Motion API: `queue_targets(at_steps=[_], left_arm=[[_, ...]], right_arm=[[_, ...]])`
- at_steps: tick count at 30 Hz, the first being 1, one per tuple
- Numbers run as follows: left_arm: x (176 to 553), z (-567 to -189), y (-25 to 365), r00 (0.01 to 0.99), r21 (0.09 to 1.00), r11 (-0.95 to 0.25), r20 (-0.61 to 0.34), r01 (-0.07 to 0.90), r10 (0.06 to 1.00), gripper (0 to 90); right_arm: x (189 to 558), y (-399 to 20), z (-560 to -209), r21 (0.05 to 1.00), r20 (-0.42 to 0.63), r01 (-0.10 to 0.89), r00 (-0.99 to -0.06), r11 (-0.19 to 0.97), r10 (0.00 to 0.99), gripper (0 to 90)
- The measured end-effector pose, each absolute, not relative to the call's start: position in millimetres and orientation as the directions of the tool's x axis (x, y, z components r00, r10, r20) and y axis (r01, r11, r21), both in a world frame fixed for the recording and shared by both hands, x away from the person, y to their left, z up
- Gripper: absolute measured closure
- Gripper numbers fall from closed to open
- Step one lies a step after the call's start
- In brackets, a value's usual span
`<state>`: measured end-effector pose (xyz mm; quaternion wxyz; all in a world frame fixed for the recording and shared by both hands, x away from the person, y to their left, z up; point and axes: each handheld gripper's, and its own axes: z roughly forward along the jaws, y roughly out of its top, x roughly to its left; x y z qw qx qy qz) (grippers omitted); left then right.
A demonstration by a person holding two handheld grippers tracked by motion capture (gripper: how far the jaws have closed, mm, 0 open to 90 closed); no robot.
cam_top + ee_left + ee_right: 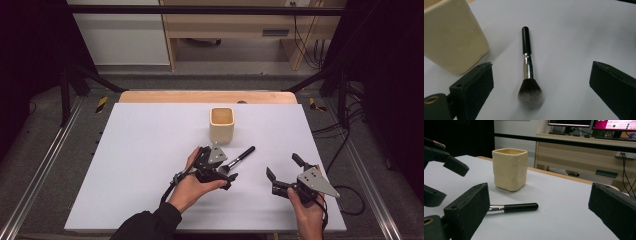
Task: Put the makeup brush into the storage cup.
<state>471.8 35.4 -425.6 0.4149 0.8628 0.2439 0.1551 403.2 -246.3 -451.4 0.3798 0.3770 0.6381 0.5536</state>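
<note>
A makeup brush point(242, 156) with a black handle, silver ferrule and dark bristles lies flat on the white tabletop point(140, 160), just in front of a cream square cup point(221, 125) that stands upright. My left gripper point(225, 164) is open, its jaws on either side of the bristle end without touching it. In the left gripper view the brush point(527, 67) points away between the jaws, and the cup point(451, 37) is at the upper left. My right gripper point(283, 166) is open and holds nothing, to the right of the brush. It faces the cup point(510, 168) and the brush handle point(520, 207).
The white tabletop rests on a wooden table whose edge point(207, 96) shows behind it. Beyond stand a wooden desk point(584, 152) with monitors point(571, 123), and cables point(345, 135) to the right. In the right gripper view my left gripper point(445, 181) is at the left edge.
</note>
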Motion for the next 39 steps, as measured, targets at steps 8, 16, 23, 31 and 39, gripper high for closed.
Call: queue_targets(at_steps=[8,16,23,31,39], left_arm=[[485,-432,21,0.830,0.765,-0.556,0.051,0.325,0.555,5.7],[496,-445,12,0.823,0.751,-0.557,0.031,0.356,0.568,6.3],[501,-450,11,0.817,0.746,-0.562,0.040,0.359,0.575,15.8],[507,-455,9,0.787,0.722,-0.558,0.030,0.409,0.616,34.7],[509,-458,6,0.783,0.707,-0.554,0.002,0.439,0.623,43.9]], right_arm=[[402,-247,-451,0.993,-0.065,0.059,-0.425,0.099,0.903,4.0],[403,-247,-451,0.993,-0.062,0.061,-0.428,0.097,0.902,4.0],[402,-247,-450,0.993,-0.068,0.057,-0.422,0.101,0.904,4.4],[402,-248,-450,0.993,-0.067,0.060,-0.420,0.101,0.905,4.6],[402,-247,-450,0.993,-0.065,0.062,-0.421,0.100,0.905,4.5]])
